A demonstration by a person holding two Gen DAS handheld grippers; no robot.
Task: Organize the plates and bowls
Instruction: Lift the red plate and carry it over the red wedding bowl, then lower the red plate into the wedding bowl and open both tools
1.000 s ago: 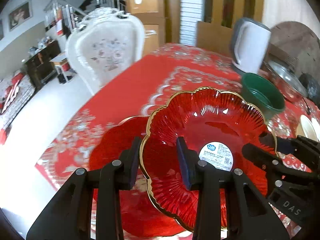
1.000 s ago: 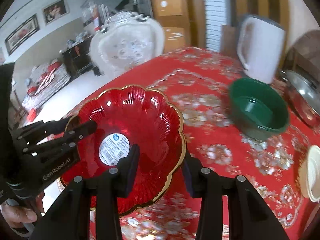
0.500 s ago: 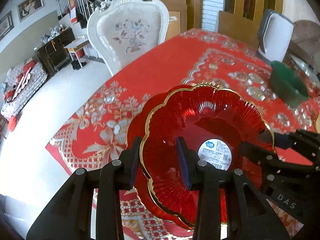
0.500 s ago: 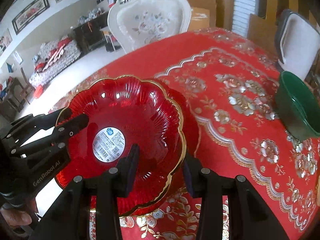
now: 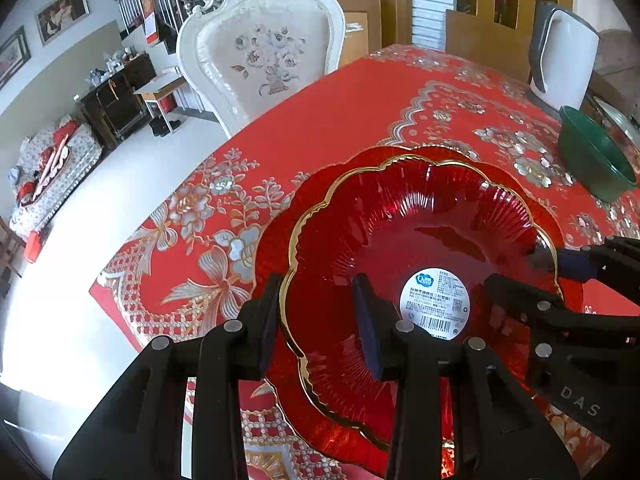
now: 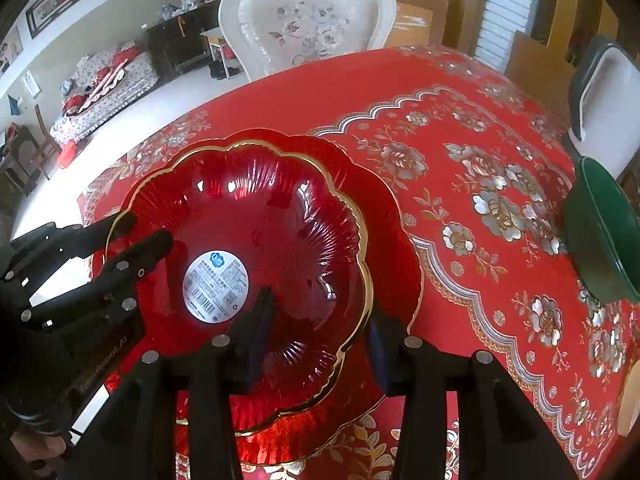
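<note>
With the gold-rimmed red bowl pinched at opposite rims by left tool and right tool, nested just over the red plate on the worktop; green bowl left to sort.

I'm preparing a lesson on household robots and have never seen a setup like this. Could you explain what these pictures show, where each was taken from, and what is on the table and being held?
There is no robot arm: a person holds a two-finger gripper in each hand, each carrying a wide-angle camera looking along its fingers. One picture comes from the left gripper, the other from the right gripper. Each grips an opposite rim of a red scalloped bowl with a gold edge and a round sticker. It sits just over a similar red dish on the red floral tablecloth. A green bowl and white kettle stand farther back.
</note>
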